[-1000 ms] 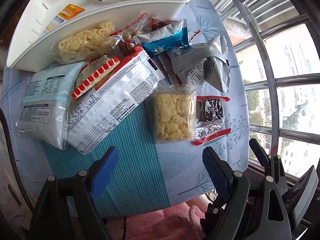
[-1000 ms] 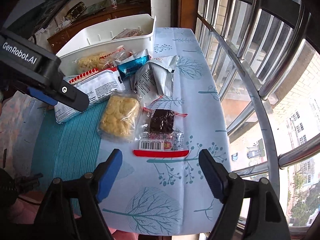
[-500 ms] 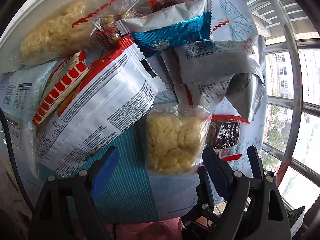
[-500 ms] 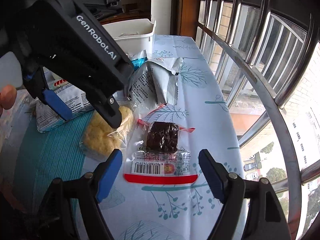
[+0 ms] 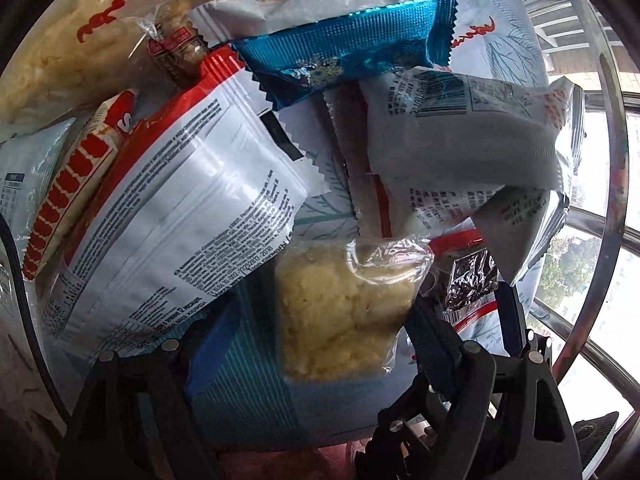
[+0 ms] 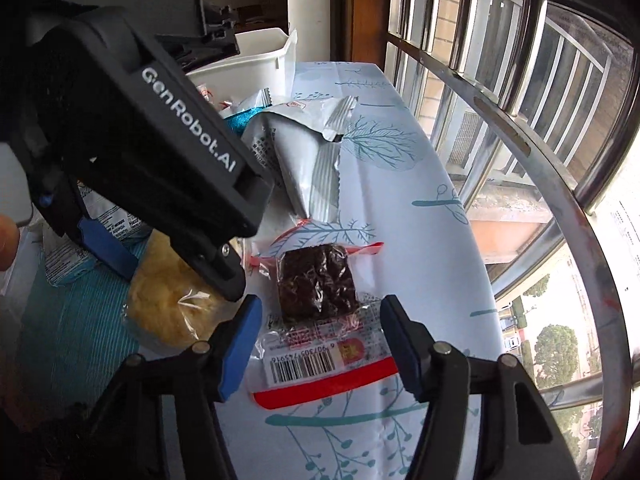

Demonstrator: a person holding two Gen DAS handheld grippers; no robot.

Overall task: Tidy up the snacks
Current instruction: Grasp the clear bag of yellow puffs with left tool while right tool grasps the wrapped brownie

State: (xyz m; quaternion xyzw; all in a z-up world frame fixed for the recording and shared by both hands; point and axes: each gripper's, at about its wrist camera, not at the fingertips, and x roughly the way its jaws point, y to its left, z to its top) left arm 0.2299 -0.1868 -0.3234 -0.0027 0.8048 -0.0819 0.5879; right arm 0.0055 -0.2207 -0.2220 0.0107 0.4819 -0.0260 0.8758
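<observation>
The dark brown snack bar in its clear wrapper (image 6: 318, 280) lay flat on the tree-printed tablecloth (image 6: 400, 208), its long axis running from 12 to 6 o'clock in the right wrist view, the red-edged barcode end toward 6. The barcode digits read upside down, beginning 6 907305. The right gripper (image 6: 320, 350) straddled that lower end, its jaws closing at about half width with the wrapper between them; the blue pads did not visibly press on it yet.

At 9 o'clock from the bar sat the yellow puffed-rice cake in a clear bag (image 5: 344, 320), its long axis also near 12 to 6 in the left wrist view. The left gripper (image 5: 316, 344), marked "GenRobot.AI" on its body, stood wide around the cake's lower half, jaws closing slightly, with no clear contact.

Toward 12 o'clock lay a white-and-red pouch (image 5: 172, 216) with fine print too small to read, a blue foil packet (image 5: 340, 48), grey packets (image 6: 304, 160), and a white bin (image 6: 248, 64).
</observation>
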